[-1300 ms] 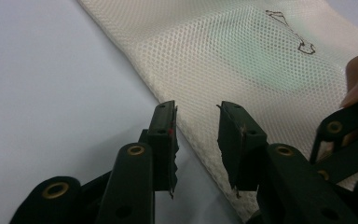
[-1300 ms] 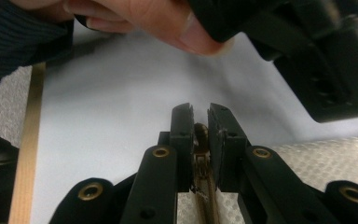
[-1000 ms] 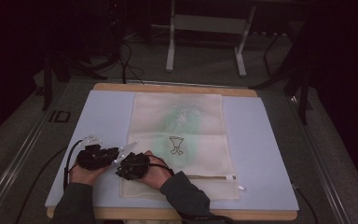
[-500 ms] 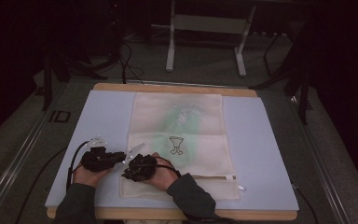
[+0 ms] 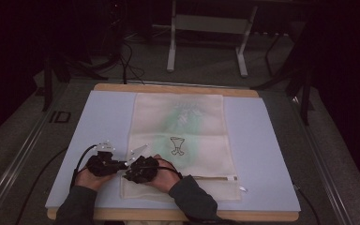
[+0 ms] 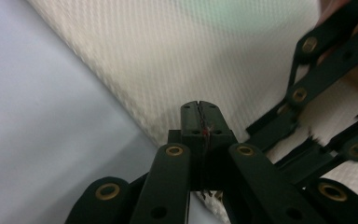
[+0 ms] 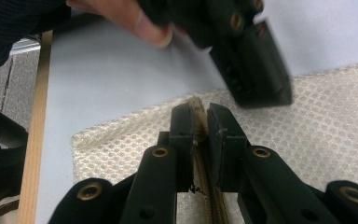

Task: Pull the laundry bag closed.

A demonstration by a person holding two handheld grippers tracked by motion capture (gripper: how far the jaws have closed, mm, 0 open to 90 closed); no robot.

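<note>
Both tools grip the mesh bag [image 5: 180,140]: right tool [image 7: 199,122] pinches its zipper end, left tool [image 6: 200,116] has just closed, seemingly on its edge; next, pull the zipper

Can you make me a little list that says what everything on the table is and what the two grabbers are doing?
Bag: flat cream mesh zip bag with a green patch and a small drawing
Mat: pale blue mat under the bag
Table: wooden table
Left gripper: jaws have just been closing; now shut on the bag's left edge
Right gripper: shut on the zip end
Zip: runs along the near edge
</note>
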